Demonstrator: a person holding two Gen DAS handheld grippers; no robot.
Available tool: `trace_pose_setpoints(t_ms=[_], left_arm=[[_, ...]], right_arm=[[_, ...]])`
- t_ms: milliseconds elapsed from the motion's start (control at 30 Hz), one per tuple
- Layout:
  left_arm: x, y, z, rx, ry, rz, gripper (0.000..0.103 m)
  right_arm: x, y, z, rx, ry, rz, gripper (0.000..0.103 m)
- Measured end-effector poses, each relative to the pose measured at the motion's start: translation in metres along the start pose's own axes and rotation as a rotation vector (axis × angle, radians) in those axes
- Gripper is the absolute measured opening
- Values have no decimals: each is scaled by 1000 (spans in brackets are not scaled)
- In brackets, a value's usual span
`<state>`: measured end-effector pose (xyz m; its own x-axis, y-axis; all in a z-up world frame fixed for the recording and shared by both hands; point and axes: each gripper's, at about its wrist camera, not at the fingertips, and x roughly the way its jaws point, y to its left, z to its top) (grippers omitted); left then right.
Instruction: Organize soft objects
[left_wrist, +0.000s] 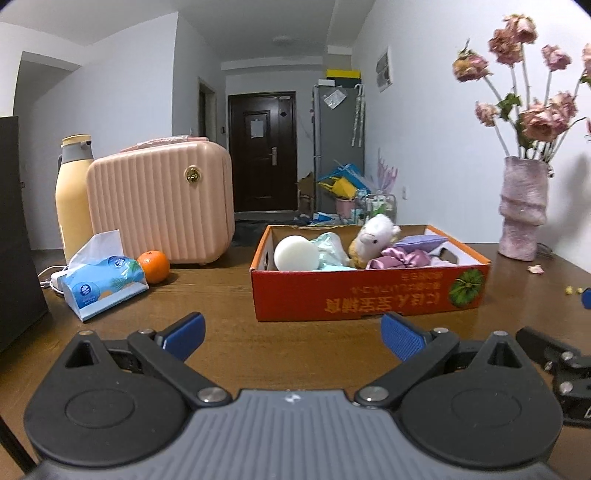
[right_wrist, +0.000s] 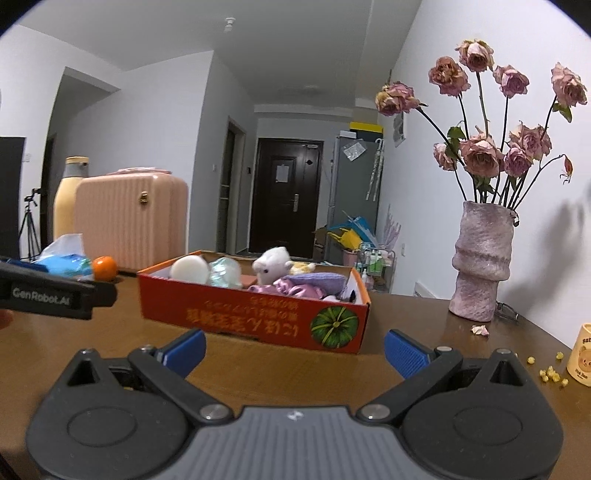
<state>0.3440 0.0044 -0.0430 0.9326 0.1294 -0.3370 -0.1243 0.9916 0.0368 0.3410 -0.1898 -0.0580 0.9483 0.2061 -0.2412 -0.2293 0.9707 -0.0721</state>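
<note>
Left wrist view: the left gripper is held wide open and empty above the table, near the red box. The soft objects — plush toy, white sponge, purple cloths — are seen already lying inside.

Right wrist view: the right gripper is likewise spread and empty. The sorting is judged nearly done; next, any stray soft item must be located.

The left gripper sits low at the bottom of its frame, blue-padded jaws spread wide and holding nothing. The right gripper matches it, jaws equally wide apart and empty, level along the lower edge of its frame.
</note>
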Motion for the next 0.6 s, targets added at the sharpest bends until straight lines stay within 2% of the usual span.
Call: trace_pose_setpoints(t_ms=[367, 600], left_arm=[[-69, -1, -20, 19, -33, -64, 103], [-98, -4, -35, 37, -33, -105, 103]], right_arm=[[-61, 12, -13, -10, -24, 1, 103], [-94, 11, -19, 14, -50, 3, 103]])
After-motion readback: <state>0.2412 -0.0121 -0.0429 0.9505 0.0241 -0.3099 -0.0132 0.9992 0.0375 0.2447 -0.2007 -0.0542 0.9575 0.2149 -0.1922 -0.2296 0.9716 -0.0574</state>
